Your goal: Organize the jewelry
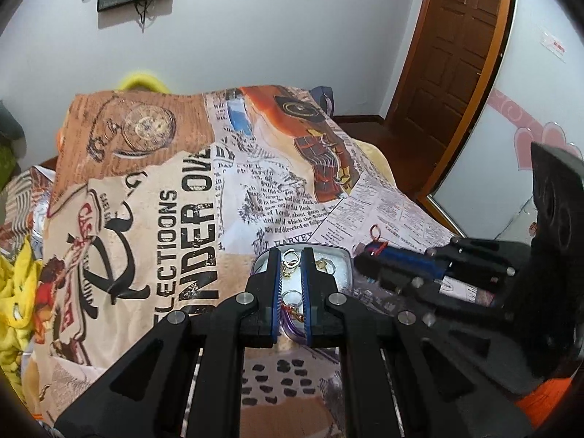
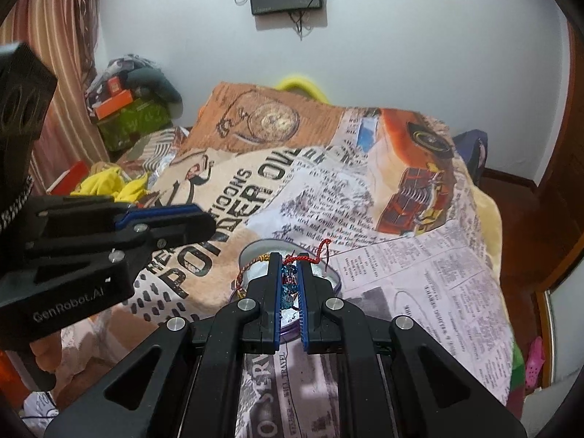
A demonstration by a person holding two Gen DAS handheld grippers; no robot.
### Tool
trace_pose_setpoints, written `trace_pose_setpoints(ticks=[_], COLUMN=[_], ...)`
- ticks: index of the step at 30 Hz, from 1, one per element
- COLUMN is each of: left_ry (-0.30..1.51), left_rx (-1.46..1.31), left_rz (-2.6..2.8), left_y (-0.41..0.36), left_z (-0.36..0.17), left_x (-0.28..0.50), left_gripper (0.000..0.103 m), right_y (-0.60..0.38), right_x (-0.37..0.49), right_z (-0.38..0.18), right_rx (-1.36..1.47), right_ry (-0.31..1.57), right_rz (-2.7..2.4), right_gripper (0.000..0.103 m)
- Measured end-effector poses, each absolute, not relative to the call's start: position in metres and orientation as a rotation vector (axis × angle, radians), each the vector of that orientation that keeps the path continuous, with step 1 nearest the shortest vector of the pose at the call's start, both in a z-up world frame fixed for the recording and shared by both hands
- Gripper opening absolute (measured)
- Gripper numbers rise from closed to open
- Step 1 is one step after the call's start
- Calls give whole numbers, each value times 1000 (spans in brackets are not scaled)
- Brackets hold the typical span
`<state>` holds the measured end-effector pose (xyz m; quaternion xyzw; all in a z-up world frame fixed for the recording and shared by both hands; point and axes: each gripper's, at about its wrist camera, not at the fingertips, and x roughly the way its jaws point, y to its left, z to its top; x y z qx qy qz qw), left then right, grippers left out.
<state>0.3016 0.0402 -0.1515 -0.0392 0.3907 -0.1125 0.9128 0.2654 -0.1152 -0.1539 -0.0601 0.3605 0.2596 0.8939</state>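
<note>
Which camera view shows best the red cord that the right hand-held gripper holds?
The right wrist view: the red cord curls up beside the right hand-held gripper, over the tin. The left wrist view shows only a small red bit at that gripper's tip.

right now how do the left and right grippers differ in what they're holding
The right gripper is shut on a red corded trinket, its cord trailing out. The left gripper is shut with nothing pinched that I can see; rings lie beneath it. Both hover over the same tin.
</note>
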Motion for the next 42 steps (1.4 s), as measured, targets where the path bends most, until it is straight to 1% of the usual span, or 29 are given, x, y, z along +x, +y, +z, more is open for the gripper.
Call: trace_pose_setpoints(ticks=[11, 23, 33, 35, 42], left_ry=[888, 924, 901, 884, 791], left_rx=[-127, -143, -116, -109, -75], left_rz=[-269, -283, -259, -249, -205], left_y=[41, 39, 41, 43, 46], left_z=[-182, -191, -174, -167, -127], left_x=[323, 328, 315, 309, 276], left_gripper=[8, 8, 8, 9, 10], right_y=[-101, -98, -97, -97, -102], right_x=[278, 281, 276, 273, 258], right_z=[-183, -194, -190, -185, -156], right_rx=[-156, -170, -194, -199, -200], right_ry=[834, 888, 911, 904, 841], right_rz=[571, 593, 589, 582, 564], right_gripper=[7, 7, 9, 12, 13])
